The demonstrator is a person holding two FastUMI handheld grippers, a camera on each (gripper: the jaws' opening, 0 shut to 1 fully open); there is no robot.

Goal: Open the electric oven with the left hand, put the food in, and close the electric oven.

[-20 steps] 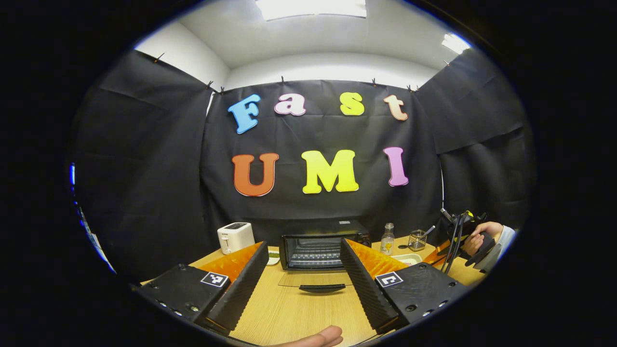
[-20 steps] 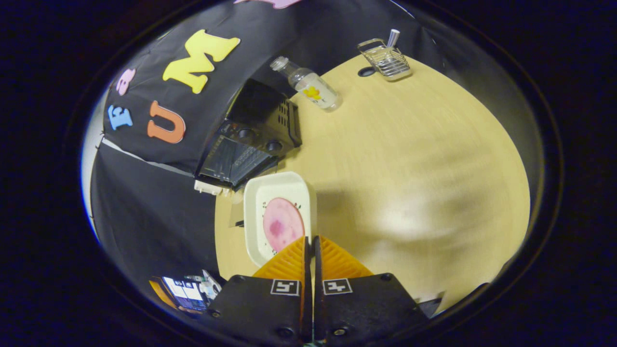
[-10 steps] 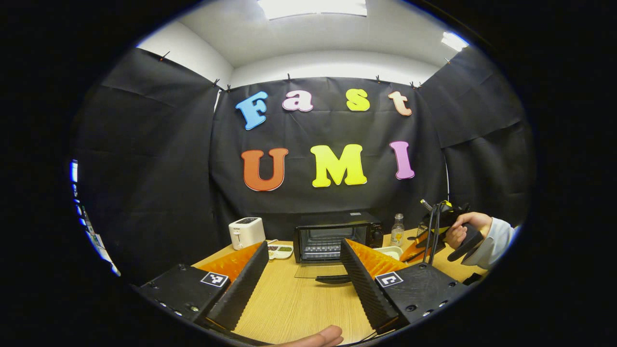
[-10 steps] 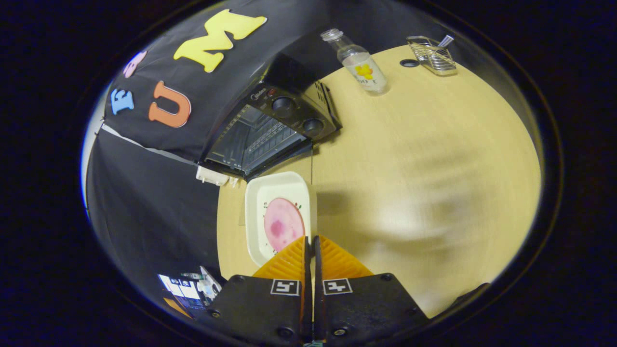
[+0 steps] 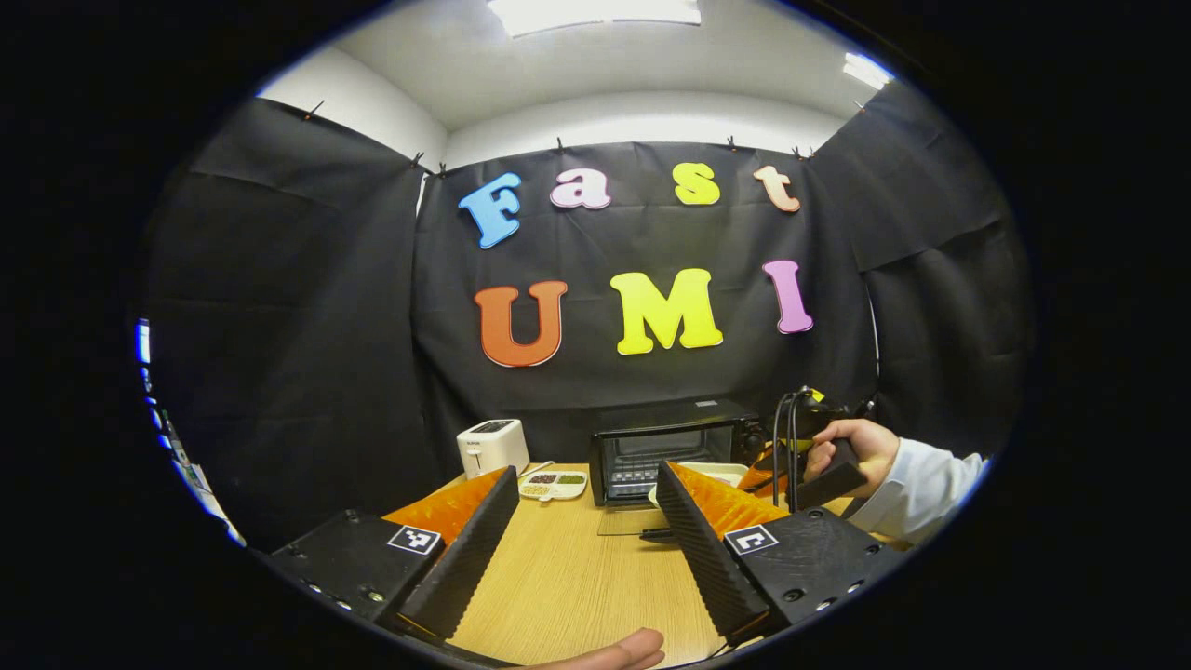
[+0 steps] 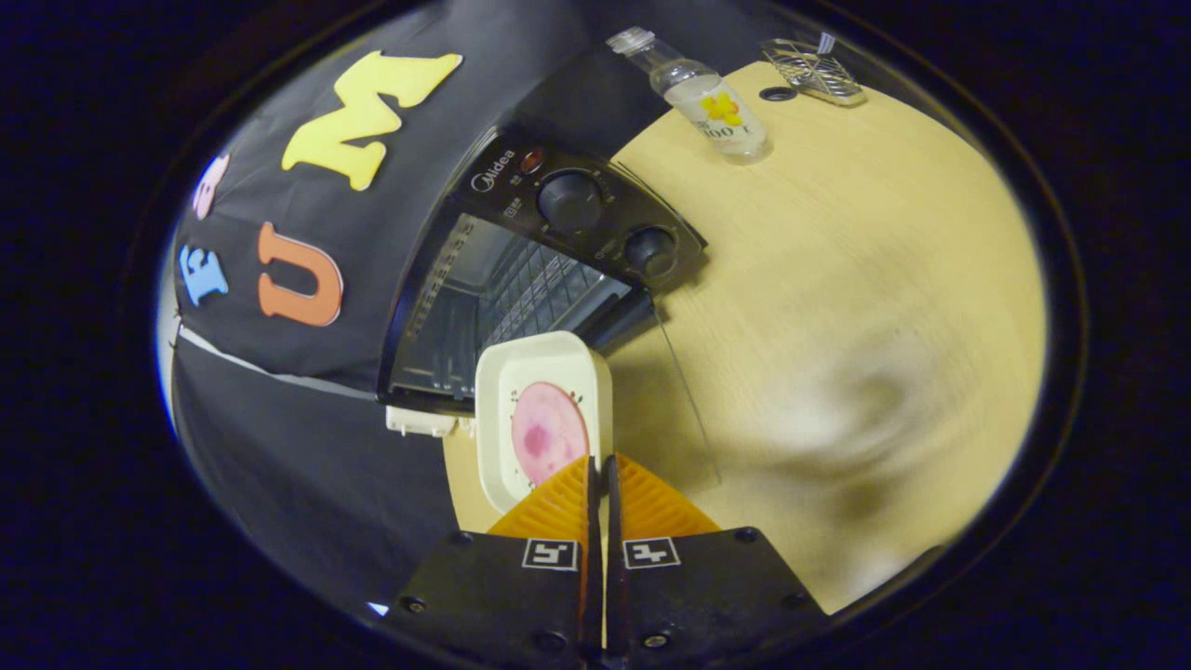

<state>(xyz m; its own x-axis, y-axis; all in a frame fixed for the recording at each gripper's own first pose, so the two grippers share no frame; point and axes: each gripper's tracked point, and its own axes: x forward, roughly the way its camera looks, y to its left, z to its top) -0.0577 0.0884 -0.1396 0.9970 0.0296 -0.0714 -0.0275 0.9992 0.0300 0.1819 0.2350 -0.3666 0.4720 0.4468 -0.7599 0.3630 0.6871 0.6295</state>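
Right gripper view, right tongs (image 6: 600, 479) pinching plate (image 6: 521, 372), oven (image 6: 521, 279) open; left gripper view, left tongs (image 5: 586, 530) spread, empty.

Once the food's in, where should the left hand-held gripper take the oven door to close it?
Grip the black bar handle along the free front edge of the glass door, which lies folded flat before the oven. Come from the front, one finger under the bar, then swing up.

Black oven (image 6: 521, 279) w/ door (image 6: 675, 391) down, white plate (image 6: 542, 409) w/ pink slice (image 6: 547, 435) at mouth
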